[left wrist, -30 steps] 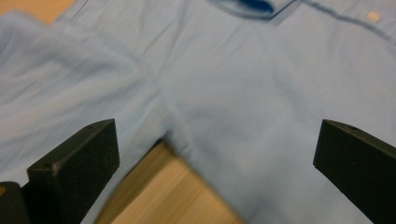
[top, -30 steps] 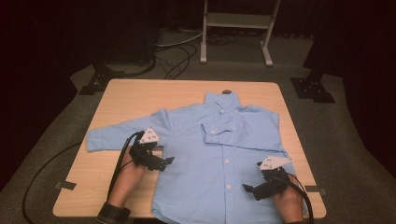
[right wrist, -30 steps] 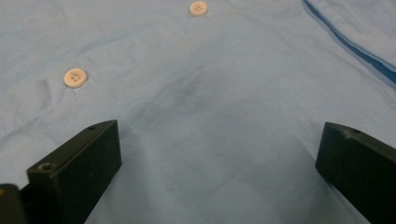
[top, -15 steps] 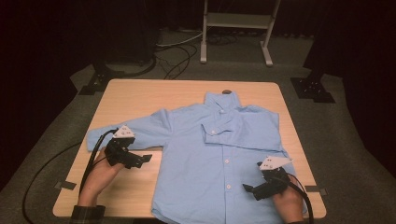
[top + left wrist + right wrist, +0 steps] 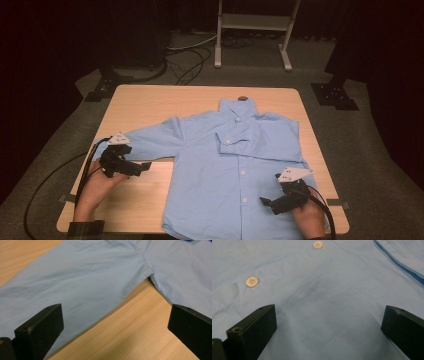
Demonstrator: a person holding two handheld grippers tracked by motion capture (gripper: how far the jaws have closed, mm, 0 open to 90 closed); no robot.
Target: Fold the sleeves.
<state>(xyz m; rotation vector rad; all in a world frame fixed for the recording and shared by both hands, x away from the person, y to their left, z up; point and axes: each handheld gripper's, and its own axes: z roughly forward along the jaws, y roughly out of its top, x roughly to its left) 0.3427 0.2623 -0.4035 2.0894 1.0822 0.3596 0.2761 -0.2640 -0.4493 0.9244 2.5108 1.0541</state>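
Shirt (image 5: pixel 235 175) of light blue lies flat and face up on the wooden table (image 5: pixel 150 105), collar toward the far edge and buttons running down its front. Its hem reaches the near edge of the table, and I cannot tell whether any cloth hangs over. One sleeve (image 5: pixel 150 142) stretches out toward my left side; the other is folded across the chest, its cuff (image 5: pixel 227 141) lying near the button row.

My left gripper (image 5: pixel 145 166) sits just beside the lower edge of the outstretched sleeve, over bare wood, with my hand (image 5: pixel 92 187) behind it. In the left gripper view the jaws stand wide apart with nothing between them, the sleeve (image 5: pixel 75 285) and the armpit seam ahead. I cannot tell whether the jaw tips touch the table.

My right gripper (image 5: pixel 264 201) rests over the lower right part of the shirt front, the hand behind it partly cut off by the frame's bottom edge. Its jaws are also spread wide and grasp nothing; in the right gripper view, two white buttons (image 5: pixel 252 281) show ahead on the cloth (image 5: pixel 324 302), and a darker blue seam line crosses the upper right corner.
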